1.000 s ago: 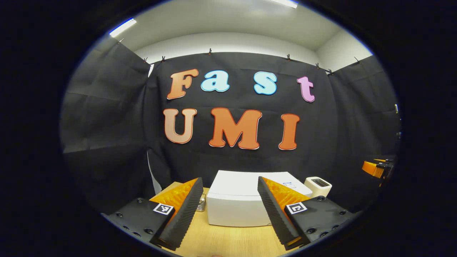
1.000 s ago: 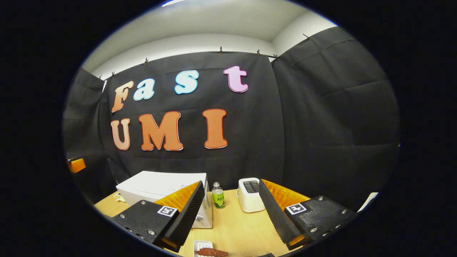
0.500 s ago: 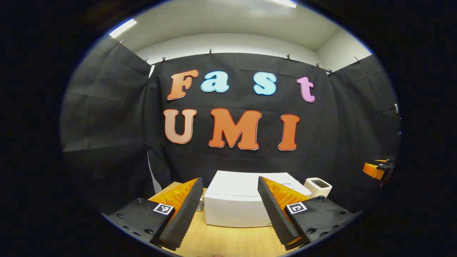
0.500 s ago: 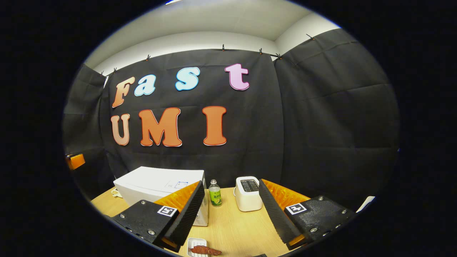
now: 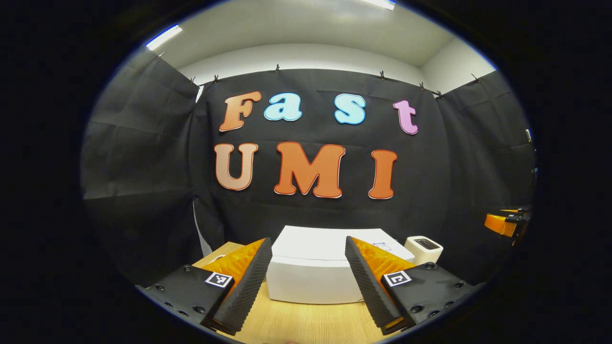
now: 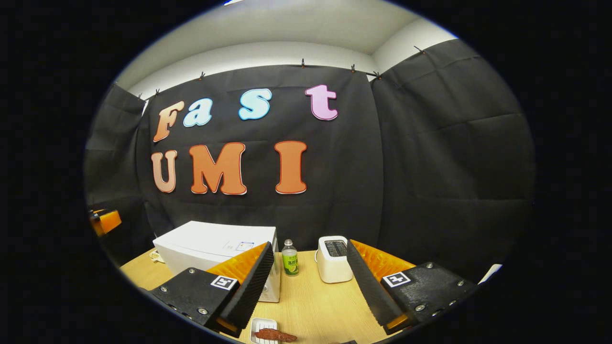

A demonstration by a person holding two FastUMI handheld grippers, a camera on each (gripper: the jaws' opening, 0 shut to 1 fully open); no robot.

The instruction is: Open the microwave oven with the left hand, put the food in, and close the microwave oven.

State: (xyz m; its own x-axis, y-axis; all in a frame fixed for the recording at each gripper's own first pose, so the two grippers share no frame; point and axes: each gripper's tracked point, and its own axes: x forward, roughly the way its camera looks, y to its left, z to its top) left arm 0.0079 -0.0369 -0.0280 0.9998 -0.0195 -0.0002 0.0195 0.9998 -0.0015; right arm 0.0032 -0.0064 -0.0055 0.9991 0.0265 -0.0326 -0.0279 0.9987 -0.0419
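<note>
White microwave (image 6: 215, 243) and white toaster (image 6: 333, 260) on a pale wood-grain table (image 6: 315, 306); the bottle (image 6: 289, 258) wears a green label; reddish-brown food (image 6: 270, 335) (on 1 white dish (image 6: 263, 326)).

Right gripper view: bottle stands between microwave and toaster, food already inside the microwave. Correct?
Not quite. The bottle does stand between the microwave and the toaster, but the food lies on a small white dish on the table, as the right gripper view shows.

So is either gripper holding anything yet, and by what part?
Nothing held. Left gripper and right gripper are both open, with nothing between their fingers.
</note>
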